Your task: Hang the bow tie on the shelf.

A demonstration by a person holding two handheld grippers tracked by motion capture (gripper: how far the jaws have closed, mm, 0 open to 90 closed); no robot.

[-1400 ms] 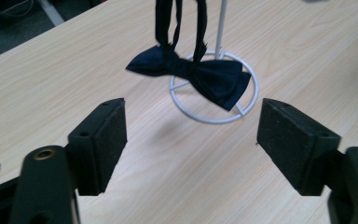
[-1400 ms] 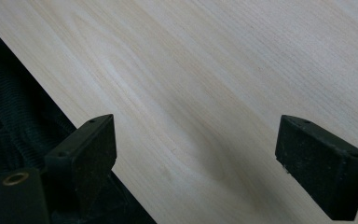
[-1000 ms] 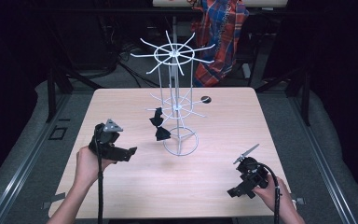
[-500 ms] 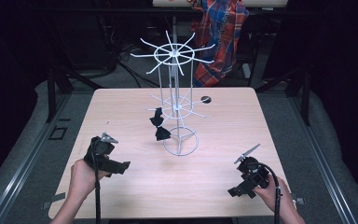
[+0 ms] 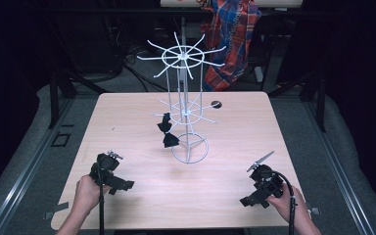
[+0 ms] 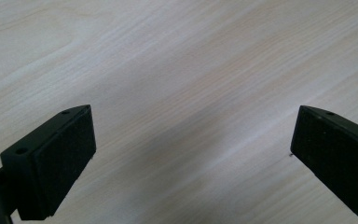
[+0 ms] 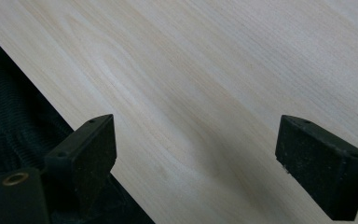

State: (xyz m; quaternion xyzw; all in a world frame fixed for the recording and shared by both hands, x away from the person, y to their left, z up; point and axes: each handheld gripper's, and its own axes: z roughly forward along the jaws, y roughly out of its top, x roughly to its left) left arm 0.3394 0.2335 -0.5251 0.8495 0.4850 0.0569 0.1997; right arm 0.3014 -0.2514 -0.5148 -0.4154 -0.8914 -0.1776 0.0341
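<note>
The left gripper (image 5: 108, 172) rested low at the near left of the table (image 5: 127, 122), held in the person's left hand (image 5: 85, 191). In the left gripper view its jaws stood spread wide over bare wood, with nothing between them.

Farther in and to the right stood the rack (image 5: 185, 112), a white wire stand with two tiers of radiating hooks and a ring base. Two black bows (image 5: 167, 131) hung from a hook on the lower tier, on the rack's left side, one above the other and touching or nearly so. They hung clear of the table top, just left of the ring base. Their long axis ran roughly upright, top to bottom. A small dark disc (image 5: 216, 104) lay on the table beyond the rack, to its right.

The right gripper (image 5: 262, 183) rested at the near right of the table in the right hand (image 5: 286, 203). In the right gripper view its jaws were likewise spread wide, empty, over wood near the table edge.

The governing relation was as follows. The bows lay far and to the right of the left gripper, and far and to the left of the right gripper. Since they hung on the rack's left side, the left gripper appeared the nearer, with an open path. The right gripper would have had to reach past the ring base and the central post. Neither gripper was near the bows.
</note>
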